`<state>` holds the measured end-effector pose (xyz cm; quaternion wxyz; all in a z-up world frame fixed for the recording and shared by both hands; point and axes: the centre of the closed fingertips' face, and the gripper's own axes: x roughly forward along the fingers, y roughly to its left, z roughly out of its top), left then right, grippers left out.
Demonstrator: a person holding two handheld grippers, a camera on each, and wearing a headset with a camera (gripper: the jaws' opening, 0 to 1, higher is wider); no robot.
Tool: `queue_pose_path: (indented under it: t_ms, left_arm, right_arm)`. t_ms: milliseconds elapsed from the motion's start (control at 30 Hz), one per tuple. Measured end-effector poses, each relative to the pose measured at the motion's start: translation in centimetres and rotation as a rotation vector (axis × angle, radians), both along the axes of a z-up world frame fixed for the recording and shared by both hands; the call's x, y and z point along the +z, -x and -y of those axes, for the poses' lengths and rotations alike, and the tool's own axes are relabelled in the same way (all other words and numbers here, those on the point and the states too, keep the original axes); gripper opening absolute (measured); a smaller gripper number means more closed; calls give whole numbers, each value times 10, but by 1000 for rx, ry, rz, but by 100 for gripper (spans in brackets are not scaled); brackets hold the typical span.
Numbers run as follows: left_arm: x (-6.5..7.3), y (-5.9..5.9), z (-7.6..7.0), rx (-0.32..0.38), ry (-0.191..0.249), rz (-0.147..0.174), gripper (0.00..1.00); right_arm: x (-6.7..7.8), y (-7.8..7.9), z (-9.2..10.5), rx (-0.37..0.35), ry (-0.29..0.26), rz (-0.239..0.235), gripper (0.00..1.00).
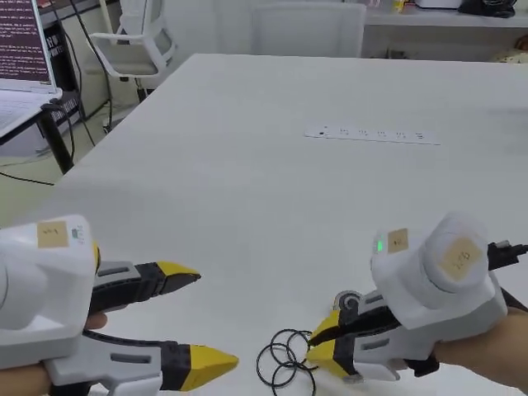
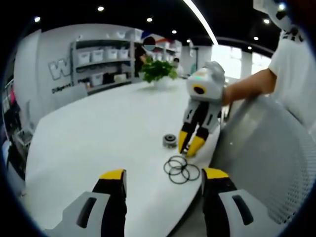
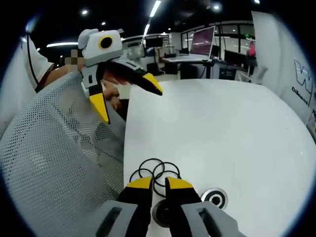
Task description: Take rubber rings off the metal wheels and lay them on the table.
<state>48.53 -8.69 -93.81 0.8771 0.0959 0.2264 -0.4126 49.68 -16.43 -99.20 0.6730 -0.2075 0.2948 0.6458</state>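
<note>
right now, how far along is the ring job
Done: several rings lie piled on the table. In hand: the right gripper, jaws nearly together, sits at the pile beside a wheel; the left gripper is open and empty. Left: can't tell whether any wheel has a ring on.

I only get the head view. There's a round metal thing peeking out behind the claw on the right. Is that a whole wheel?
Observer: Yes. The left gripper view shows the small round metal wheel whole, flat on the white table, just beside the right claw.
Operator: Is anything else on the table, far away?
Observer: In that same view, a green leafy plant stands at the table's far end.
Operator: What's near the ring pile, off the table?
Observer: A grey mesh chair back stands at the table's edge, close to the black rubber rings.
</note>
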Motion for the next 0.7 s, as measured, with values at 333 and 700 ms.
queue_pose_path:
  t_ms: [333, 700]
  left_arm:
    - [1, 1, 1, -17, -14, 5, 64]
    - [2, -1, 0, -22, -7, 9, 67]
  right_arm:
    - [39, -7, 0, -38, -127, 0, 12]
    - [78, -5, 9, -37, -186, 72, 41]
